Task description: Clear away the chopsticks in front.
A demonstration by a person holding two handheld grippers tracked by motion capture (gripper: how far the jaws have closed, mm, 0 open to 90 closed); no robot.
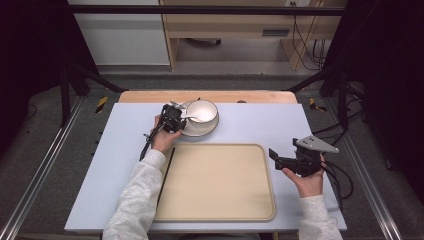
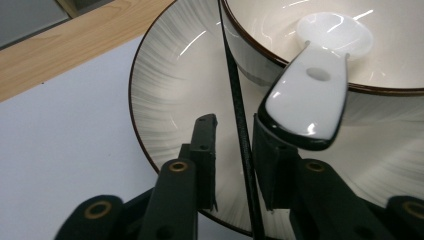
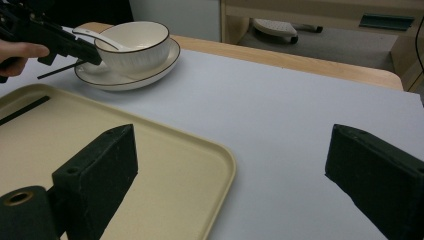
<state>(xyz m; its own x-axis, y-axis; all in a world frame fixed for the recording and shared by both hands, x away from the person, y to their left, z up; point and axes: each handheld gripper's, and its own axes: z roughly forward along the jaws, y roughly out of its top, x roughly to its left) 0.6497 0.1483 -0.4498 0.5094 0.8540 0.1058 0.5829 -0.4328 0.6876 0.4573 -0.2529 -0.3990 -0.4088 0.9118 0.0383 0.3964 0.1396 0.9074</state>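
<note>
Over plate [image 2: 165, 100]: left tool [image 2: 234, 145] around chopstick [image 2: 239, 125]

Grey floor [image 1: 45, 165], wooden shelving [image 1: 225, 25]

A white bowl [image 1: 202, 112] with a thin dark rim stands upright on a wider white plate [image 1: 211, 129] with the same dark edging and faint radial streaks, at the far side of the table, left of centre. A white spoon [image 2: 314, 85] rests in the bowl, scoop down inside, its handle lying over the rim toward the left. A thin black chopstick [image 2: 239, 125] slants across the plate's left part. A second black chopstick [image 1: 166, 175] lies along the left edge of the beige tray [image 1: 225, 185], which sits flat at the near middle.
</note>
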